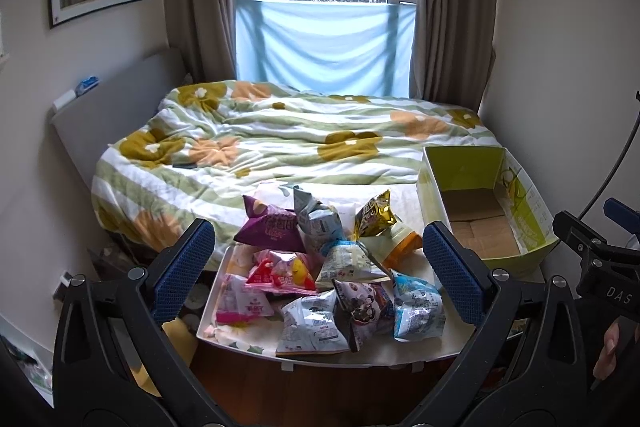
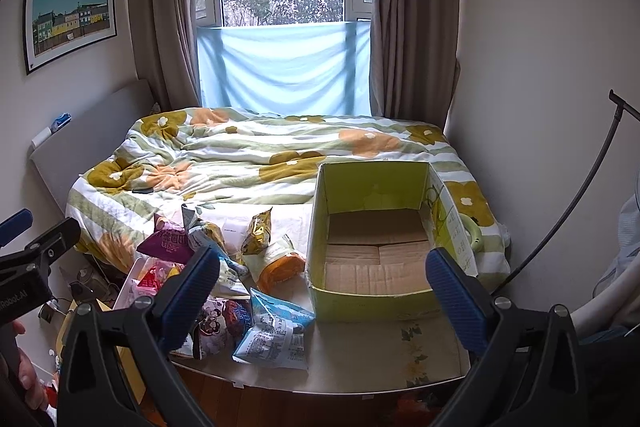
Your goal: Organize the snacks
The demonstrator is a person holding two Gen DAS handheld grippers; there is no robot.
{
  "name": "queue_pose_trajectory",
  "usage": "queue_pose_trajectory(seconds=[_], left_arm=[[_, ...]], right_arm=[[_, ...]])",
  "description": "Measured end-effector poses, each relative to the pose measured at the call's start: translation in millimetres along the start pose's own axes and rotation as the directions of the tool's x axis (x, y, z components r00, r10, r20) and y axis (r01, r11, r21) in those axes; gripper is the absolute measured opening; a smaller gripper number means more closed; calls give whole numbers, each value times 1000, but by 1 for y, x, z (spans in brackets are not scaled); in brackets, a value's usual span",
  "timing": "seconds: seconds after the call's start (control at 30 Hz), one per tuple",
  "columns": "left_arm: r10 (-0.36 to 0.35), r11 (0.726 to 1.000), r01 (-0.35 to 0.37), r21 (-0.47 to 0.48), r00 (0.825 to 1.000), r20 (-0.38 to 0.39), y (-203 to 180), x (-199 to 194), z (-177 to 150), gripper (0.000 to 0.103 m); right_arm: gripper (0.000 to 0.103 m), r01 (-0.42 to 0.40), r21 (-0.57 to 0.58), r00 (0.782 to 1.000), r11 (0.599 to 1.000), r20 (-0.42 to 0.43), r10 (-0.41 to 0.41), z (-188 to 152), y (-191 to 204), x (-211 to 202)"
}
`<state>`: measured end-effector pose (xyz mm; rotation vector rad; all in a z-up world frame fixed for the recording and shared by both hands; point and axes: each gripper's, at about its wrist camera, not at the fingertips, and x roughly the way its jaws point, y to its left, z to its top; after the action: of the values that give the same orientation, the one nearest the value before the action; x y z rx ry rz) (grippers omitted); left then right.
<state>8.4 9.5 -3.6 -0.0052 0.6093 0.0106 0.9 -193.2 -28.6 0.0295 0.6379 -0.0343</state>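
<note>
A pile of several snack bags lies at the foot of the bed: a purple bag [image 1: 270,227], a gold bag [image 1: 376,215], a red and yellow bag [image 1: 286,273], a light blue bag [image 1: 418,309] and grey-white bags [image 1: 310,325]. An empty green cardboard box [image 1: 486,211] stands to their right; its brown floor shows in the right wrist view [image 2: 376,255]. My left gripper [image 1: 320,271] is open, hovering before the pile. My right gripper [image 2: 324,297] is open, hovering before the box's near wall, with the light blue bag [image 2: 276,331] and the purple bag [image 2: 168,241] at left.
The bed carries a rumpled flower-print quilt [image 1: 280,139] behind the snacks. A white board [image 2: 360,355] under the snacks and box ends at a wooden floor. A wall stands close at the right, with a black cable [image 2: 560,223] along it. Clutter lies on the floor left of the bed.
</note>
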Motion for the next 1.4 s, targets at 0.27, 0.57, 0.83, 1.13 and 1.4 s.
queue_pose_trajectory(seconds=[0.27,0.57,0.83,1.13,1.4], left_arm=[[2,1000,-2,1,1000,-1,0,2,-1,102],[1,1000,-1,0,1000,-2,1,4,-1,102],[2,1000,-2,2,1000,-4,-1,5,0,102],[10,1000,-10,9,1000,0,-3,11,-5,102],[10,1000,-10,10,1000,-2,-4,9,-4,102]], right_arm=[[103,2,-2,1000,1000,0,-2,0,1,0],[103,2,-1,1000,1000,-1,-2,0,2,0],[103,0,-2,1000,1000,-2,0,1,2,1],[103,-14,-9,1000,1000,0,14,1,9,1],[103,-24,-10,1000,1000,-2,24,2,5,3]])
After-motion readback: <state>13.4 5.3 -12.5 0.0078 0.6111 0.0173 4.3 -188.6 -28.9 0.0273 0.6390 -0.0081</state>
